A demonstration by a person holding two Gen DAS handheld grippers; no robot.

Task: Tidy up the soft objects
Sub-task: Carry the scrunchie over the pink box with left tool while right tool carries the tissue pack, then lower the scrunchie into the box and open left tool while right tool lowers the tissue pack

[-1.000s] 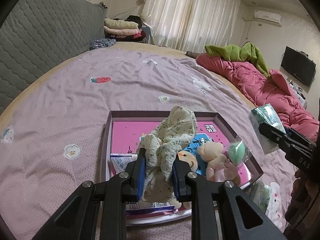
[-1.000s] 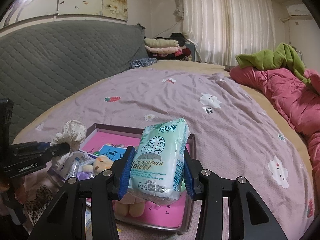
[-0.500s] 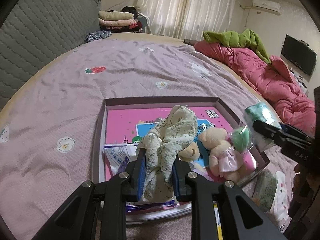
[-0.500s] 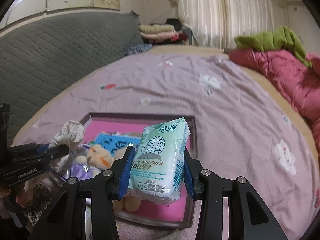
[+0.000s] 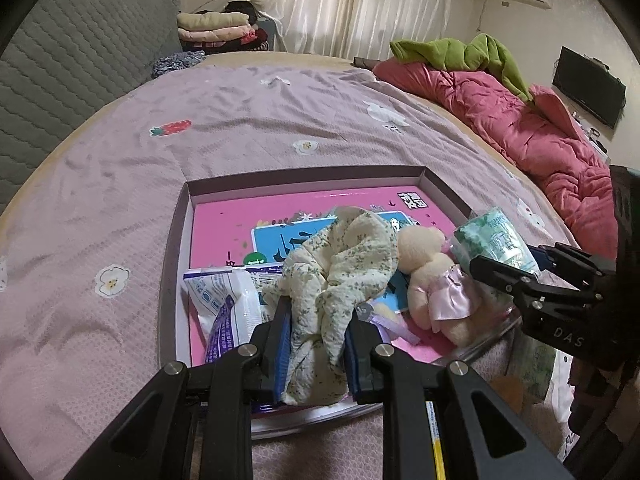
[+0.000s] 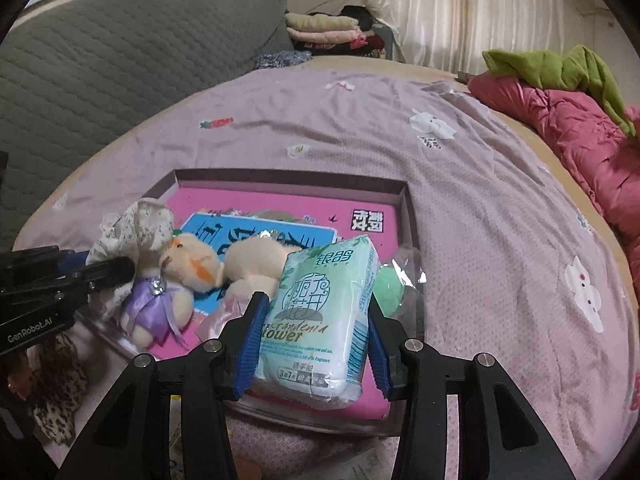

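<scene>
2 tools work above a lilac bedspread (image 5: 248, 120): left tool (image 5: 316, 344) clenches floral cloth (image 5: 340, 264); right tool (image 6: 314, 340) loosening around tissue pack (image 6: 320, 312).

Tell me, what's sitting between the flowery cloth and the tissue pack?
A plush bear in a pink dress, lying in the tray between the floral cloth and tissue pack; left wrist view.

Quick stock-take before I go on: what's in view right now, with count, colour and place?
Tray: one, pink floor, on the purple bedspread.
Floral cloth: one, cream, clamped in the left gripper over the tray.
Tissue pack: one, mint green, between the right gripper's pads, above the tray's near right corner.
Plush toys: two, beige, lying in the tray.
Green sponge: one, bagged, in the tray's right side.
Plastic packet: one, white and purple, tray's left side.
Quilt: one, red, far right.
Left gripper: shut on the cloth.
Right gripper: jaws opening.
</scene>
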